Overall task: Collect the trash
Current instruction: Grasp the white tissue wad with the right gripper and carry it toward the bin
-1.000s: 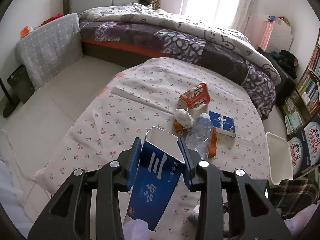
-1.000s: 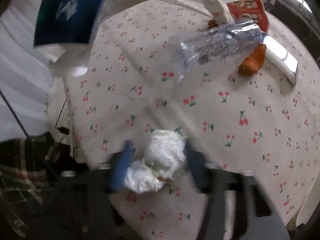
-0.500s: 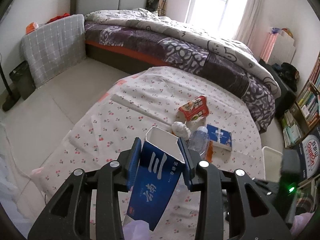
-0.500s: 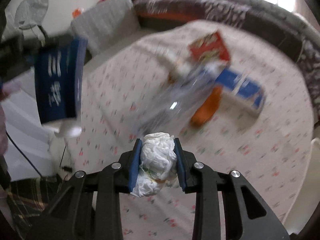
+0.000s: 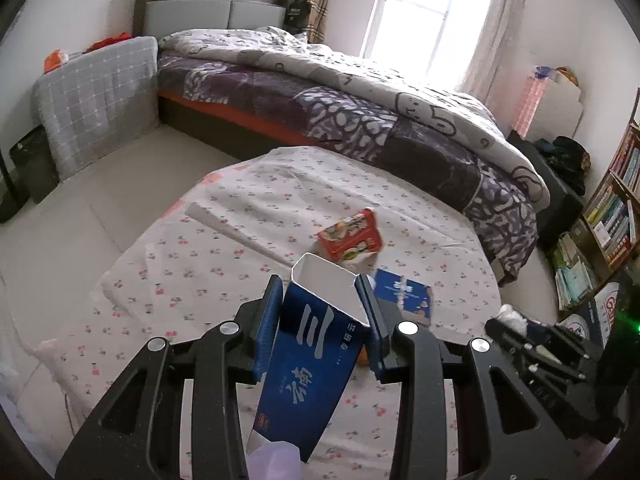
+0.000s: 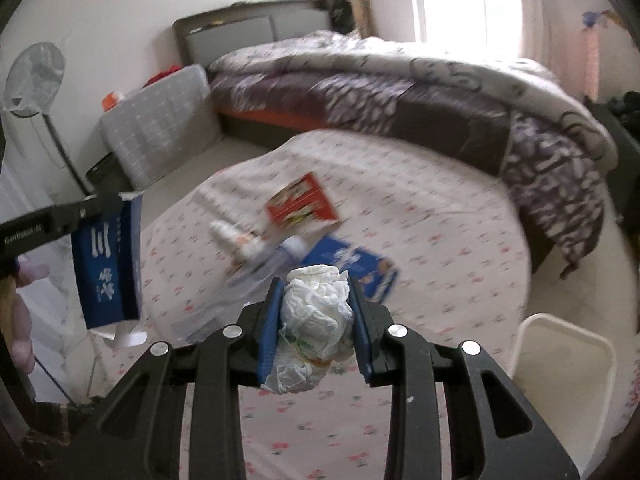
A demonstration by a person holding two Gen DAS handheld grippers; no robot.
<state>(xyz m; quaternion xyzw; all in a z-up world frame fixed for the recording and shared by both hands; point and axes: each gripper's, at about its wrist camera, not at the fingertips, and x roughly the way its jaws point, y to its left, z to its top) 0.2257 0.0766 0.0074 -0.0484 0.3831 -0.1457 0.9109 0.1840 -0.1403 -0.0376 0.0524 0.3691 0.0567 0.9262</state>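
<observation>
Bedroom setting: a round tabletop (image 5: pixel 224 264) under a cherry-print cloth stands ahead of both jaws, with a bed (image 5: pixel 360 92) beyond it.

Left gripper (image 5: pixel 325 308): jaws clenched on an open-topped blue carton (image 5: pixel 316 344), which stands between the pads with its open mouth up and tilted away from the camera. It is clear of the tabletop.

Right gripper (image 6: pixel 316 316): jaws clenched on a crumpled white tissue wad (image 6: pixel 314 320), which bulges above and below the pads. It too is held off the cloth.

Remaining on the tabletop, beyond the right jaws: a red snack packet (image 6: pixel 302 204), a flat blue box (image 6: pixel 360 264), a clear plastic bottle (image 6: pixel 256 276) and a small white item (image 6: pixel 226 234), blurred. An orange scrap shows just behind the left jaws; it cannot be identified.

Step in hand, as judged: carrying the tissue wad to a receptacle. Two candidates exist: the carton's open mouth, to the left of the right jaws, and a white bin (image 6: pixel 564 364) low to their right. Which is intended cannot be told.

Next move calls for centring the wad over the chosen opening before releasing; the carton's mouth is narrow, so the margin there is small.
</observation>
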